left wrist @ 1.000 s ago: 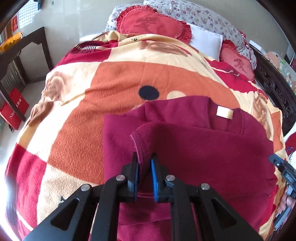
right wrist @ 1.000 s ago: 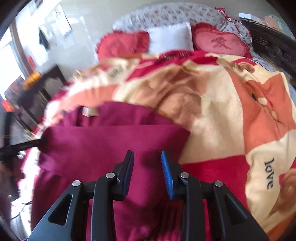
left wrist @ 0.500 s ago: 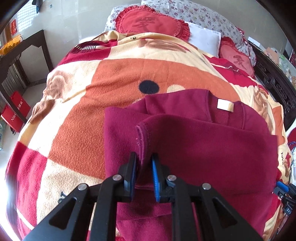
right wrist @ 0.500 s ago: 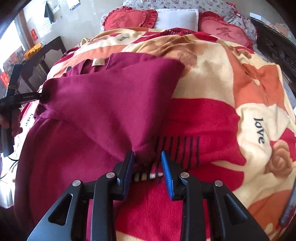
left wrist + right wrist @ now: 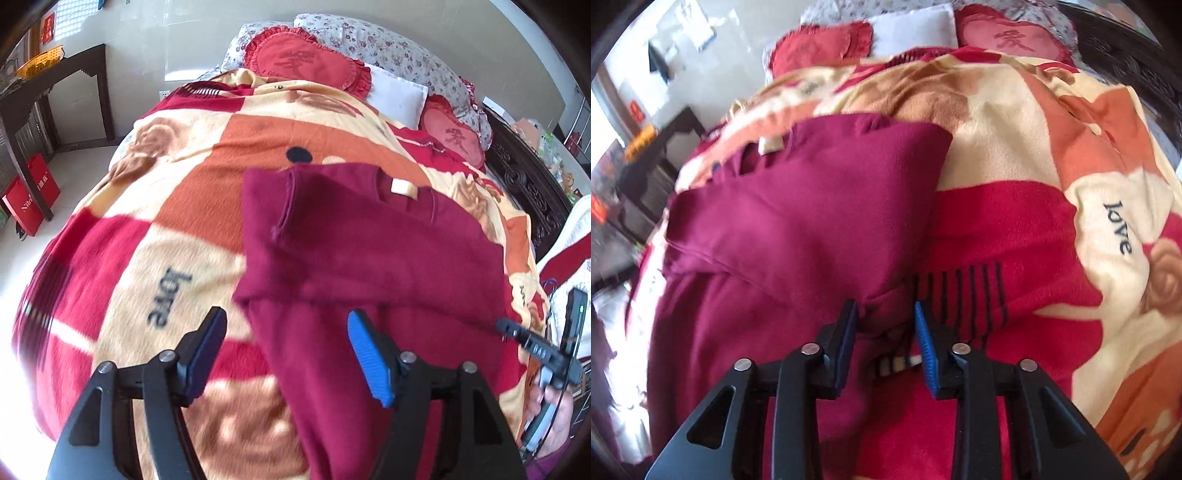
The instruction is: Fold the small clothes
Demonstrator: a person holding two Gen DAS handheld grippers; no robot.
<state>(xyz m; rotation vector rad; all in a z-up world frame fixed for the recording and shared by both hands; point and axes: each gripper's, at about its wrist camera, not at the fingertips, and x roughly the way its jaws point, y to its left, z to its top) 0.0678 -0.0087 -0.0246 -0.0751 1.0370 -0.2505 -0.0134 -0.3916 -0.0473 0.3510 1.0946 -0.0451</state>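
Fabric slipping is the near risk: the right hand-held gripper [image 5: 886, 328] has its blue-padded jaws narrowed around a bunched lower corner of the dark maroon knit garment [image 5: 798, 229], apparently touching it, though blur hides whether they bite. The left hand-held gripper [image 5: 286, 347] hangs wide, holding nothing, with the garment's folded edge between its jaws. The garment lies partly folded on the fleecy orange, red and cream blanket [image 5: 155, 229] covering the bed. A one-sided tug could drag the fold askew or ruck the blanket beneath.
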